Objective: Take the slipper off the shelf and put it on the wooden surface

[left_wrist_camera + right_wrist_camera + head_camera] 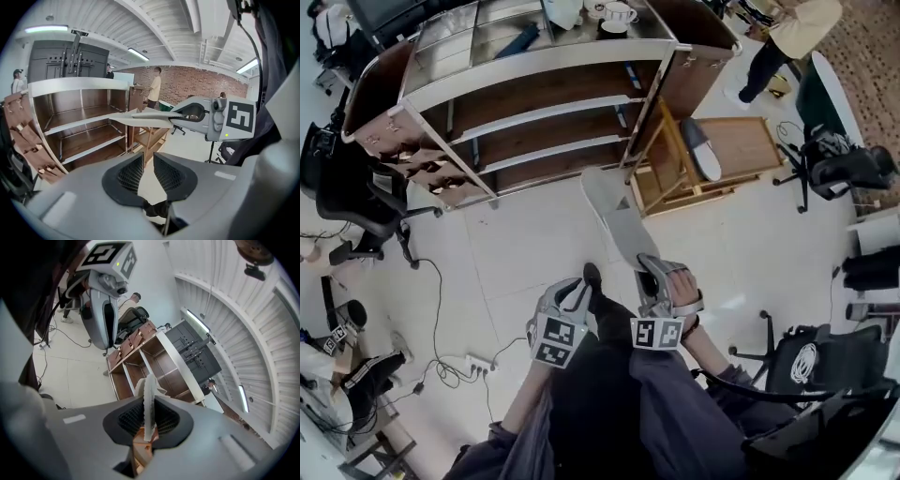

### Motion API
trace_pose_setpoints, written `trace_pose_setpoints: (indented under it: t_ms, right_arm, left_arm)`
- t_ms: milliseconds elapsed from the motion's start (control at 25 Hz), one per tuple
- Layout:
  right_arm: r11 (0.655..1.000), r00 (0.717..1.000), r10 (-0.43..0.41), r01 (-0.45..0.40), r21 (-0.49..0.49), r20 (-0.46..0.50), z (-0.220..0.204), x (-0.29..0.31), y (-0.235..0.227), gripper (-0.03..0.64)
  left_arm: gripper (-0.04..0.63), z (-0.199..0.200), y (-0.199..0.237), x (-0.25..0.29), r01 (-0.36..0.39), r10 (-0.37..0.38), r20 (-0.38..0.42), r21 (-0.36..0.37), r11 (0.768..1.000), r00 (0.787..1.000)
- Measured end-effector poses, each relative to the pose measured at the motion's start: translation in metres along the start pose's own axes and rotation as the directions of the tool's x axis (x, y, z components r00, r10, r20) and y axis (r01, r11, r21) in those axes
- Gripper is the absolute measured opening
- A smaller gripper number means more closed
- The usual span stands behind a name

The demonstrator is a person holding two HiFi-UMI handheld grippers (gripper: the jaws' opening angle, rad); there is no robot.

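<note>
My right gripper (652, 270) is shut on the heel end of a grey slipper (617, 217), which points up and away toward the wood and metal shelf (534, 112). In the right gripper view the slipper (149, 394) stands edge-on, pinched between the pads. From the left gripper view the same slipper (145, 117) hangs level in front of the shelf. My left gripper (575, 287) hovers beside the right one over the floor, its pads (126, 176) a little apart with nothing between them. A second slipper (701, 150) lies on the low wooden surface (750, 141) right of the shelf.
Cups and dishes (614, 14) stand on the shelf top. Black office chairs sit at the left (347, 202) and the right (844, 164). Cables and a power strip (473, 364) trail over the floor. A person (787, 37) stands at the back right.
</note>
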State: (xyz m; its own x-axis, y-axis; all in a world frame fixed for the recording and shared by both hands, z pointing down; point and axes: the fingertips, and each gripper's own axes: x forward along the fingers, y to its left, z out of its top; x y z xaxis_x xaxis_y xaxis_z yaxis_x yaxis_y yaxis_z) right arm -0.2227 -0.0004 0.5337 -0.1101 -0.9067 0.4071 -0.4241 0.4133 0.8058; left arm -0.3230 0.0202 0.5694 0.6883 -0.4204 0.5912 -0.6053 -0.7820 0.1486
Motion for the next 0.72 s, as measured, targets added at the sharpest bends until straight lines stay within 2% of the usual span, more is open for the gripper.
trace_pose_setpoints:
  t_ms: [280,520,720]
  right_arm:
    - [0.998,0.994,-0.045,0.048,0.036,-0.102,-0.041,-0.111,0.026,0.031]
    - [0.996,0.992,-0.057,0.064,0.058,-0.109,-0.083,-0.162,0.027,0.031]
    - [0.994,0.992,-0.064,0.073,0.087,-0.111,-0.157,-0.194,0.013,0.031]
  left_arm:
    - [0.066,-0.038,-0.096,-0.009,0.134,-0.132,-0.041,0.062,0.989,0.990]
    - [0.066,-0.029,-0.147,0.003,0.135,-0.128,-0.060,0.116,0.984,0.990]
    - [0.066,-0.018,-0.205,0.042,0.121,-0.108,-0.092,0.153,0.981,0.990]
